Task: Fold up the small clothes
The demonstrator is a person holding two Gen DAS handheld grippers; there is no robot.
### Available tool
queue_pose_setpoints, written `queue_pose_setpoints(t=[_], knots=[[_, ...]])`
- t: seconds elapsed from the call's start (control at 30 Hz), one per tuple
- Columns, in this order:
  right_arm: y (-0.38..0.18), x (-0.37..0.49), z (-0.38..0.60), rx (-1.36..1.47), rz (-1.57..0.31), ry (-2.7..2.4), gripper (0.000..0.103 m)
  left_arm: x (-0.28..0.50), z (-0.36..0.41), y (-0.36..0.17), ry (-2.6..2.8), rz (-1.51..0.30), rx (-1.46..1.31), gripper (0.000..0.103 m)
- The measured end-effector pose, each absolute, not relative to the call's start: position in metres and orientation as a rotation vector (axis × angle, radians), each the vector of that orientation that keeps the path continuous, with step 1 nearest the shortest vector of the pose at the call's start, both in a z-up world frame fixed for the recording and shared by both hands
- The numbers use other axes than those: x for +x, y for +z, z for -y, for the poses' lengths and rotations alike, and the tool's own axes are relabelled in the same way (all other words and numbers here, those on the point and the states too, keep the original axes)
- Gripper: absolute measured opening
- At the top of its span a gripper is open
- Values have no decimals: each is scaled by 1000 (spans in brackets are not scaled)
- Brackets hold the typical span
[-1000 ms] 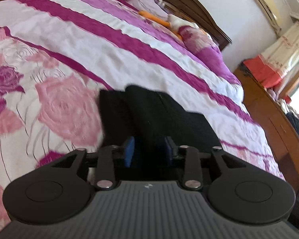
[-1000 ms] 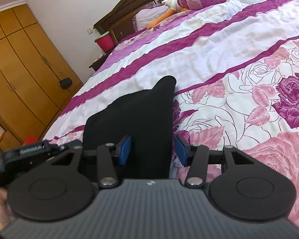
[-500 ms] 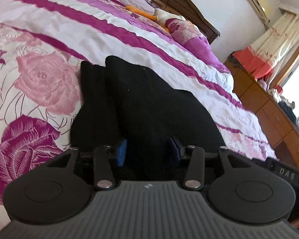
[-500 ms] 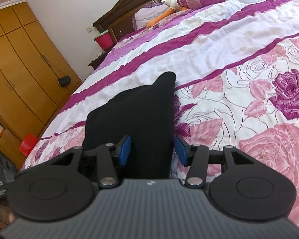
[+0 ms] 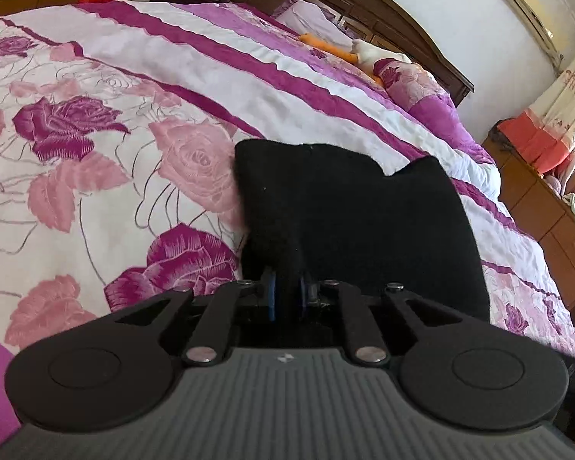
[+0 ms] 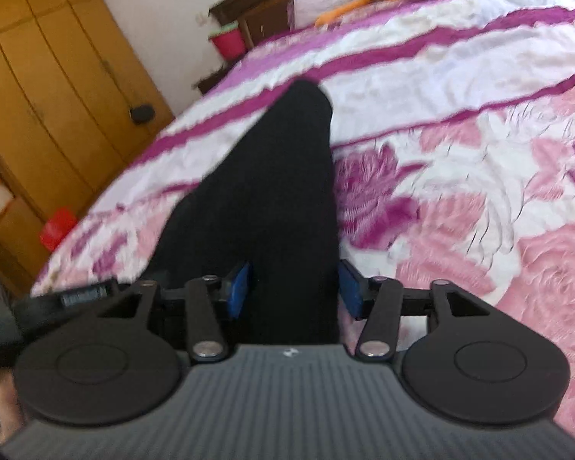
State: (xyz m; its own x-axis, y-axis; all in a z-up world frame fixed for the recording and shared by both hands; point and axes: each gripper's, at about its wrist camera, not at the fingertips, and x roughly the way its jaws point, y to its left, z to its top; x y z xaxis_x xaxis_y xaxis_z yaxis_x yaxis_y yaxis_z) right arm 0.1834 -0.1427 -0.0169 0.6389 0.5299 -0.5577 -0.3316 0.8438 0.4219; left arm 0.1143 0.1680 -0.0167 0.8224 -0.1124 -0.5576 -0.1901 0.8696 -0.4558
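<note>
A small black garment [image 5: 349, 211] lies on the floral bedspread [image 5: 96, 161]. In the left wrist view my left gripper [image 5: 286, 297] has its blue pads close together, pinching the near edge of the black cloth. In the right wrist view the same black garment [image 6: 272, 199] stretches away from me. My right gripper [image 6: 293, 291] has its blue pads wide apart with the cloth lying between them, not pinched. The right view is blurred.
The bed has pink and purple roses and purple stripes [image 5: 249, 65]. A wooden headboard [image 5: 364, 4], pillows and an orange toy [image 5: 326, 44] are at the far end. A wooden wardrobe [image 6: 57, 76] and a red bin [image 6: 230, 40] stand to the left.
My left gripper has shut on the black cloth and swung left, with the garment folded over. My right gripper stays open and has moved, blurring its view.
</note>
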Motion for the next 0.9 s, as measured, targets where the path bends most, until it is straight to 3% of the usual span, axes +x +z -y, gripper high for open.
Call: queue_pose_setpoints(t=[0.07,0.23,0.47,0.67,0.9], knots=[[-18,183,142,285,-738,504,56,115,-169,-10,37,-606,-519,19],[-4,184,153,342,-703,505,56,111,-165,17,98,-532,-412,45],[8,209,169,400,-602,406,55,137,-158,24,100,-520,-344,46],[-22,235,135,307,-690,493,55,162,-167,-13,193,-629,-338,50],[-30,242,141,404,-712,536,61,151,-188,-2,91,-622,-482,55]])
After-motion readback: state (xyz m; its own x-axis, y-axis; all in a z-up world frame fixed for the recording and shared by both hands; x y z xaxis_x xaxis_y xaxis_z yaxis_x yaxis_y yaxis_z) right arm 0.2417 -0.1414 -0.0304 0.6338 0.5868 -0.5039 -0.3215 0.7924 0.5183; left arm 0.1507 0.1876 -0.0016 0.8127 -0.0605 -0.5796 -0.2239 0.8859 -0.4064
